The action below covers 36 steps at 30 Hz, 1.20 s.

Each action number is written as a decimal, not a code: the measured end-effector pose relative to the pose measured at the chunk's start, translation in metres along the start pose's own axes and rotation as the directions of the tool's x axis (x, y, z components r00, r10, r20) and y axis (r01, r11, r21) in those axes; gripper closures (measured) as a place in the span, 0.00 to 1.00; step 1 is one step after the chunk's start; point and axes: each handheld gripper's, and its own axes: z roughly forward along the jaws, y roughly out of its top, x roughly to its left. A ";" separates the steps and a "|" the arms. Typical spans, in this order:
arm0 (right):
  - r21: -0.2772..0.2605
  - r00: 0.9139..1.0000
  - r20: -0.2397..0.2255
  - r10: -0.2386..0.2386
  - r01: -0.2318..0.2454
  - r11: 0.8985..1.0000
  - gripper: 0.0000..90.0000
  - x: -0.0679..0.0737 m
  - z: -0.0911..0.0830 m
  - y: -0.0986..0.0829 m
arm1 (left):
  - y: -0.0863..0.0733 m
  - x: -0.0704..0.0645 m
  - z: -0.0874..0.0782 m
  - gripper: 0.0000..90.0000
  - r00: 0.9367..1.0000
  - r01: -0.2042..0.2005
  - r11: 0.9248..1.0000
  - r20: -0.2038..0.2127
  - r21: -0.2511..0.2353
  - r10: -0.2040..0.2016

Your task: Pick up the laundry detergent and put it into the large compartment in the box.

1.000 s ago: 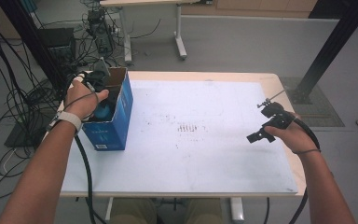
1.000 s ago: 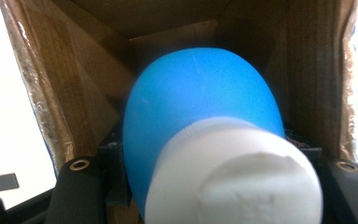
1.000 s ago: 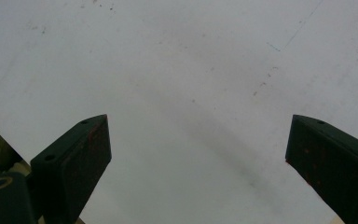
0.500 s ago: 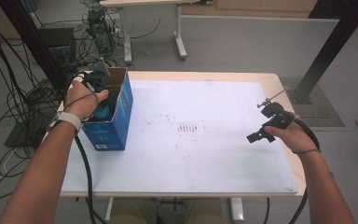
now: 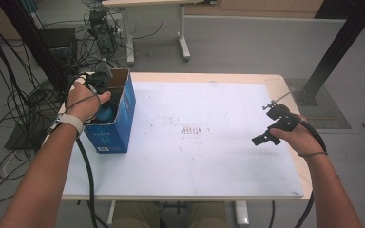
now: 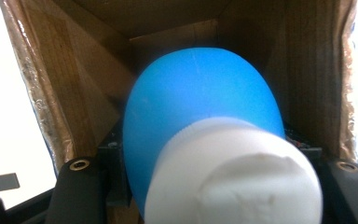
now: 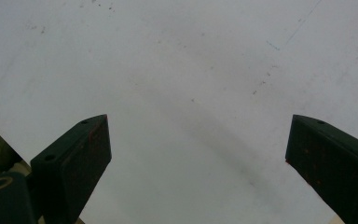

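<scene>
Box [image 5: 119, 118] stands on the surface [image 5: 209, 156] at its far-left corner, open top up. Left gripper [image 5: 105, 111] reaches down into the box; bottle [image 6: 200, 135] sits between its jaws, inside the box walls, cap end toward the camera in the left gripper view. Right gripper [image 5: 261, 139] is well apart, near the right edge, above bare surface, nothing between its jaws. Floor cables [image 5: 9, 109] lie left of the surface; another table's legs [image 5: 183, 28] stand behind it.

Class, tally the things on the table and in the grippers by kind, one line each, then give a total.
Blue cardboard box: 1
Blue bottle with white cap: 1
Grippers: 2, left gripper and right gripper
Total: 4
</scene>
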 end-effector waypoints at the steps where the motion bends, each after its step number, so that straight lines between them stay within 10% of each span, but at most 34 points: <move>1: 0.000 1.000 0.000 0.000 0.000 1.000 0.07 0.000 0.000 0.000 | 0.000 0.000 0.000 0.40 1.000 0.000 1.000 0.000 0.000 0.000; 36: 0.000 1.000 0.000 0.001 -0.001 1.000 0.07 0.001 -0.001 0.001 | -0.002 -0.001 0.000 0.40 1.000 -0.007 1.000 -0.001 -0.006 0.007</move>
